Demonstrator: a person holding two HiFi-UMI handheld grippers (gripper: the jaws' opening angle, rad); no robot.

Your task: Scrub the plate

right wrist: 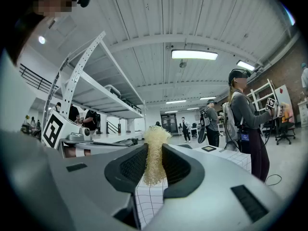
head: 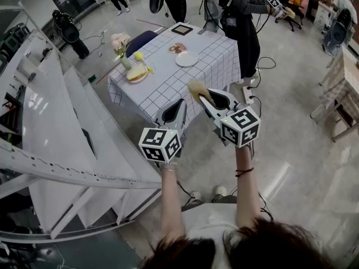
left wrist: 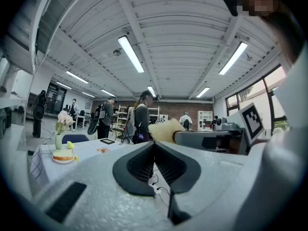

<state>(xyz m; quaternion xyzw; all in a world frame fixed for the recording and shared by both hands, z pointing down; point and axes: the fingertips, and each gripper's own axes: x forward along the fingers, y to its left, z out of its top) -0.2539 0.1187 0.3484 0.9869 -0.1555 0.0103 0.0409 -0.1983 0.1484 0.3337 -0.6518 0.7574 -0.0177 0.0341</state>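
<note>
A white plate (head: 186,59) lies on the checked table (head: 168,86), far ahead of both grippers. My right gripper (head: 203,99) is shut on a tan fibrous scrubber (head: 196,88), which sticks up between the jaws in the right gripper view as the scrubber (right wrist: 154,153). My left gripper (head: 178,110) is shut with nothing in it; its jaws meet in the left gripper view at the gripper (left wrist: 154,150). Both are held up in the air, short of the table's near edge.
On the table stand a vase of flowers (head: 121,48), a dish with a bun (head: 136,74), a small plate of food (head: 177,47) and a black tablet (head: 182,29). A person (head: 238,21) stands at the table's right. White shelving (head: 50,128) runs along my left.
</note>
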